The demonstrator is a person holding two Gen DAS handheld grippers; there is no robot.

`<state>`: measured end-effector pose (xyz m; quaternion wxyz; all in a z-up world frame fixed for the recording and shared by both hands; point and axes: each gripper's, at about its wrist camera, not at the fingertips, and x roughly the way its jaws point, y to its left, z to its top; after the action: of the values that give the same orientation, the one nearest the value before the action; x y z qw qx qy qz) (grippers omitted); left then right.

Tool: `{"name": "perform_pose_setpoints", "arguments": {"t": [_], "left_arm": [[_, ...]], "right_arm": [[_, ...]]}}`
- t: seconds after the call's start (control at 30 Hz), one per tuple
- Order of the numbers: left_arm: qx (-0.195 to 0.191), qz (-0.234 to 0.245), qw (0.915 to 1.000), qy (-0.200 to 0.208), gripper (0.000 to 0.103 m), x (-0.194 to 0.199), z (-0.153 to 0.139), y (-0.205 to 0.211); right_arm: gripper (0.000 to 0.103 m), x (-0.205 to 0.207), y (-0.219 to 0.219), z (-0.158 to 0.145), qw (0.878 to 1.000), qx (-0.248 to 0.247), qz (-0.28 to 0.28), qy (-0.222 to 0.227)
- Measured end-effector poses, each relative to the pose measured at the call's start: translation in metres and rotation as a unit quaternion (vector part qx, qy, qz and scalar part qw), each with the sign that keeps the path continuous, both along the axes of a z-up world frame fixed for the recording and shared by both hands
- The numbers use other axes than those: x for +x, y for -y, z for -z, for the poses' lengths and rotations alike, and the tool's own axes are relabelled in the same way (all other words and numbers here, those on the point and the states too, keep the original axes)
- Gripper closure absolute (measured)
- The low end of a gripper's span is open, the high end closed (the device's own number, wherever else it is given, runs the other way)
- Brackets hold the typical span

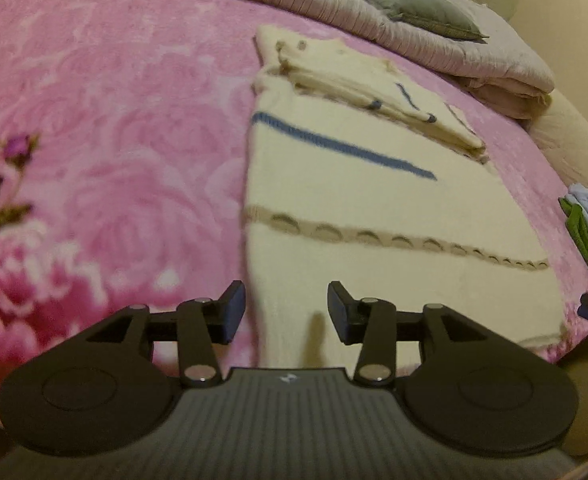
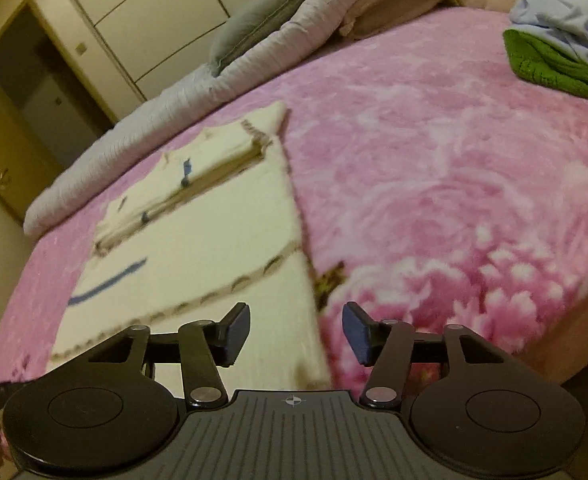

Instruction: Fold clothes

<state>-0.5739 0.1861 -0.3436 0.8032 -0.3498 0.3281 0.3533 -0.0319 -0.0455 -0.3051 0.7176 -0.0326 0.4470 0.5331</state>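
Observation:
A cream knit sweater [image 1: 373, 208] with a blue stripe and a beige scalloped band lies flat on the pink floral blanket [image 1: 114, 140]. Its sleeves are folded across the upper part. My left gripper [image 1: 286, 312] hovers open over the sweater's near left hem, with nothing between its fingers. In the right wrist view the same sweater [image 2: 198, 248] stretches away to the left, and my right gripper [image 2: 295, 332] stands open above its near right edge, empty.
A rolled grey-pink quilt [image 1: 433, 52] with a grey pillow [image 1: 421, 4] lies along the far side. A green garment [image 2: 549, 64] under a light blue one [image 2: 565, 20] sits at the bed's far right corner. A wardrobe [image 2: 142, 12] and a door [image 2: 26, 92] stand behind.

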Motion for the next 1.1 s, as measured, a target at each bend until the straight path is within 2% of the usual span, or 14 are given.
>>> {"name": "perform_pose_setpoints", "arguments": {"t": [0.17,0.2,0.23,0.27,0.33,0.47,0.6,0.67,0.7,0.77,0.8,0.93,1.0,1.1], "left_arm": [[-0.004,-0.01,0.9997,0.02,0.064,-0.001,0.013,0.003],[-0.008,-0.007,0.9995,0.028,0.07,-0.001,0.013,0.004],[-0.012,0.0,0.9992,0.037,0.076,0.001,0.014,0.004],[-0.015,0.005,0.999,0.042,0.093,0.003,0.015,0.005],[-0.004,0.007,0.9991,0.041,0.095,0.003,0.013,0.011],[0.038,0.021,0.9983,0.038,0.096,-0.003,-0.003,0.033],[0.037,0.026,0.9986,0.026,0.096,-0.004,-0.001,0.057],[0.027,0.0,0.9996,-0.003,0.091,-0.003,0.012,0.058],[0.02,-0.011,0.9997,-0.001,0.091,-0.004,0.011,0.058],[0.013,-0.03,0.9995,-0.004,0.089,-0.006,0.007,0.059],[0.02,-0.037,0.9989,-0.022,0.086,-0.004,0.0,0.063],[0.067,-0.042,0.9917,-0.101,0.082,0.016,-0.02,0.089],[0.077,-0.037,0.9891,-0.12,0.077,0.027,-0.023,0.104],[0.086,-0.029,0.9868,-0.134,0.077,0.038,-0.025,0.127]], "right_arm": [[0.047,0.003,-0.005,0.033,0.999,-0.02,-0.011,-0.033],[0.047,0.001,-0.005,0.036,0.999,-0.013,-0.011,-0.027],[0.072,-0.001,-0.005,0.037,1.0,-0.007,-0.013,-0.025],[0.1,0.001,-0.006,0.037,0.999,-0.002,-0.02,-0.029],[0.097,0.004,-0.006,0.034,0.999,0.006,-0.032,-0.034],[0.099,0.015,0.007,0.011,0.999,0.015,-0.05,-0.002],[0.099,0.019,0.014,0.013,0.999,-0.007,-0.043,0.013],[0.098,0.018,0.013,0.027,0.999,-0.026,-0.04,0.006],[0.096,0.011,0.014,0.028,0.999,-0.03,-0.037,0.018],[0.088,-0.001,0.015,0.03,0.998,-0.041,-0.033,0.042],[0.078,-0.007,0.016,0.025,0.996,-0.055,-0.035,0.055],[0.063,-0.035,0.028,0.005,0.994,-0.064,-0.023,0.088],[0.057,-0.051,0.03,0.0,0.994,-0.058,-0.029,0.087],[0.056,-0.076,0.033,-0.008,0.994,-0.05,-0.038,0.085]]}}
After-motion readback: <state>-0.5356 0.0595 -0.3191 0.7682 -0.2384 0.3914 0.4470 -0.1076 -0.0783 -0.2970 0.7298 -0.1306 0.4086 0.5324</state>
